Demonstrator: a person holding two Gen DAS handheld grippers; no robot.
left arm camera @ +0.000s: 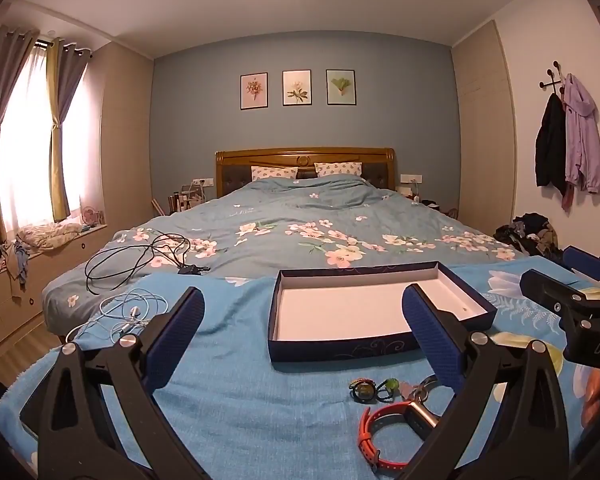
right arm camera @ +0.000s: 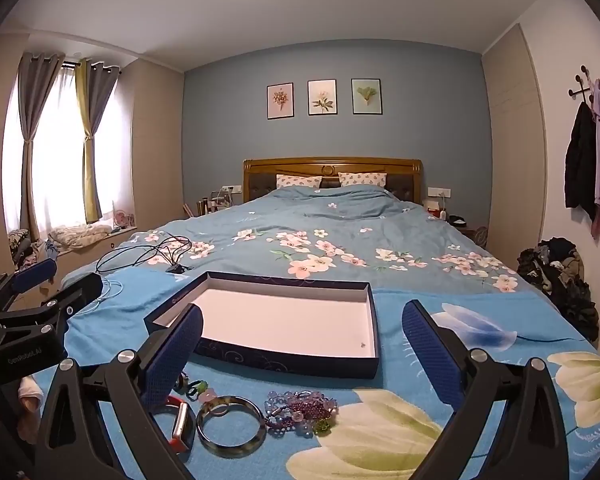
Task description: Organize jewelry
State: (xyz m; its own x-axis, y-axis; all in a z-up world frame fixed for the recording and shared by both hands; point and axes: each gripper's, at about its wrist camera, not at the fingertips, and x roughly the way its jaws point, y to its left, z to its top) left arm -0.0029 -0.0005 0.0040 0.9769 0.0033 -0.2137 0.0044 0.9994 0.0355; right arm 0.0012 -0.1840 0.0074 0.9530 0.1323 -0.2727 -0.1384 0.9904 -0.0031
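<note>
Shallow rectangular cardboard box (right arm camera: 288,322), glossy round bangle (right arm camera: 231,426), knobbly beaded bracelets (right arm camera: 300,412)

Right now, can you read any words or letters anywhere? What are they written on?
"DAS": on the right gripper, cut off at the picture's edge.
"GenRobot.AI": on the left gripper, faint, my best reading.
Box: a small mark on its rim, too small to read.
Wall pictures: flowers only, no words.

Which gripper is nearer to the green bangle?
Right. The right gripper has the green bangle just below its open jaws; the left gripper is off to its left.
</note>
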